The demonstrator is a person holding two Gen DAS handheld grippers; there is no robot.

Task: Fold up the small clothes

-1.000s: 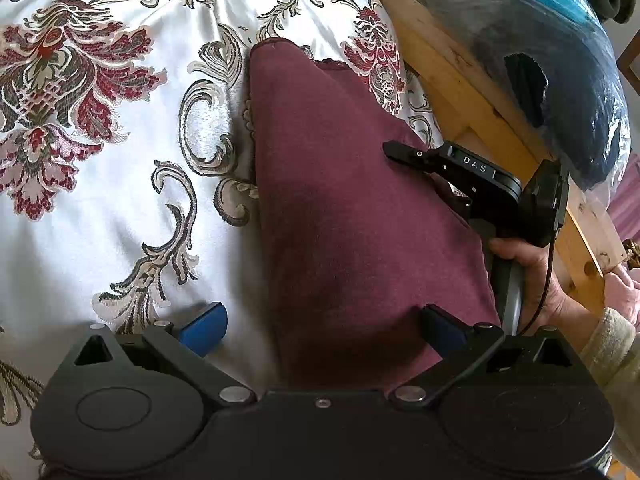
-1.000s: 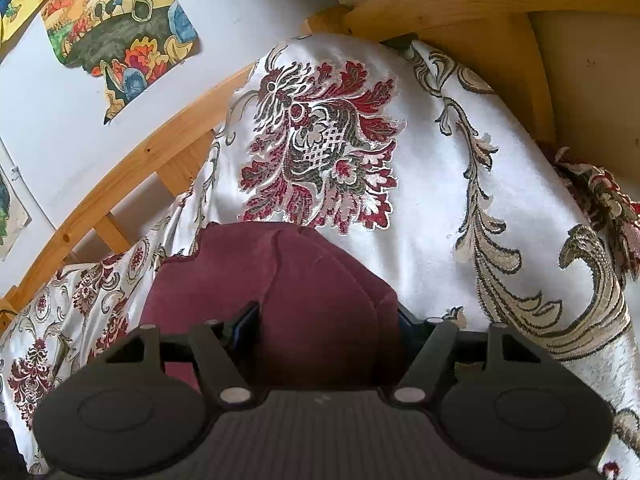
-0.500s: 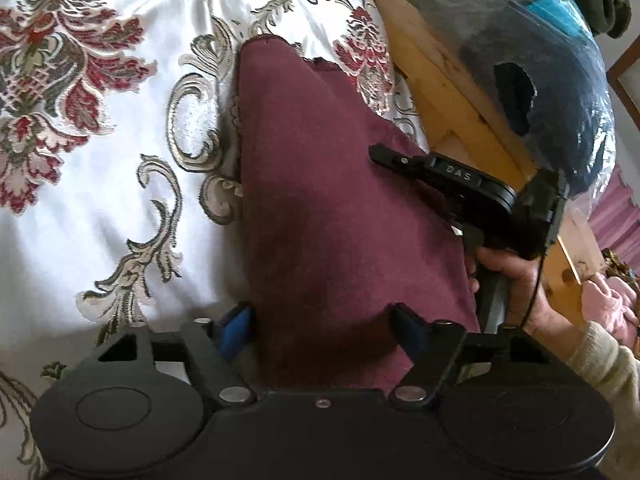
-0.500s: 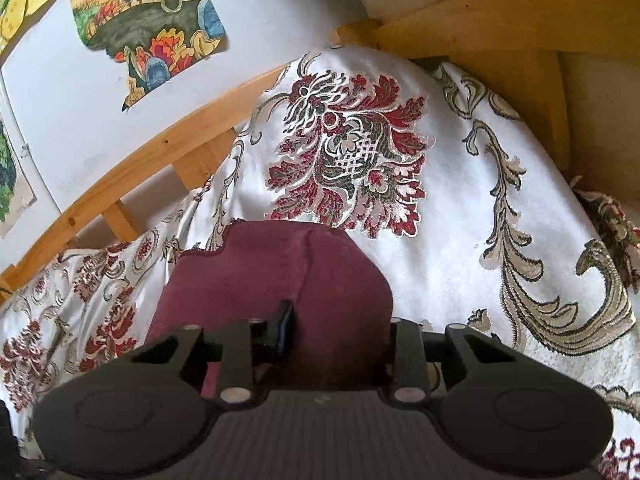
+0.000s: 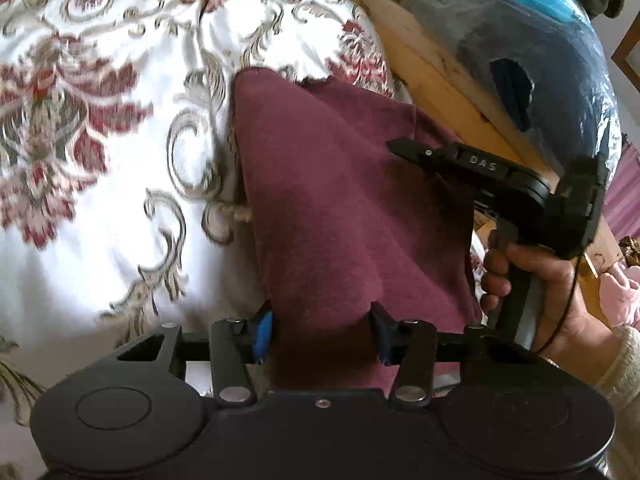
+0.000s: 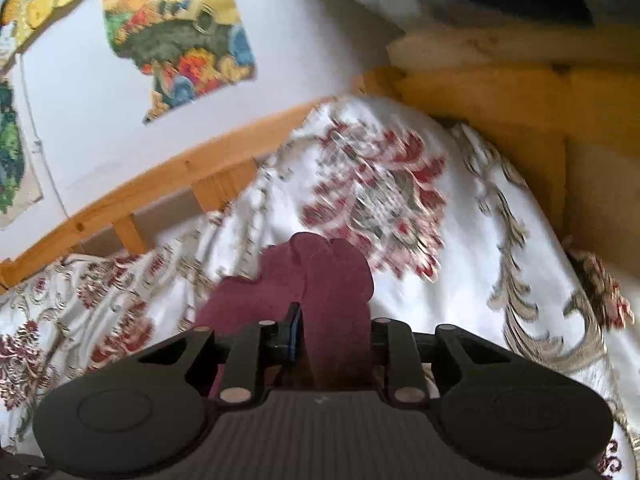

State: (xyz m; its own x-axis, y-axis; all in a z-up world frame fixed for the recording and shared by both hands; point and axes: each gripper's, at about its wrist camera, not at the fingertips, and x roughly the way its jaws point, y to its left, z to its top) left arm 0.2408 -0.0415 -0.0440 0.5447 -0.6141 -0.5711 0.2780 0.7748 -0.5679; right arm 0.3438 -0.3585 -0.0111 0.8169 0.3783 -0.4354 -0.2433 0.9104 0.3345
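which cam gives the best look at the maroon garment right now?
Left wrist view: the maroon garment spreads across the patterned bedspread, with both the left gripper and right gripper at its edges. Right wrist view shows only a bunched, blurred fold between its pads.

So the surface here is a bed with a wooden frame (image 5: 432, 60), pale pine-looking rails running along the edge and a slatted side by the wall (image 6: 132, 196). Spread over it is a shiny white cover (image 5: 100, 248) with big red floral medallions and grey-gold scrolls. Straight on the cover lies a maroon cloth (image 5: 344, 208), near the frame-side edge, partly lifted and bunched rather than flat. A bulky plastic bag (image 5: 532, 52) sits past the rail; can't tell what it rests on.
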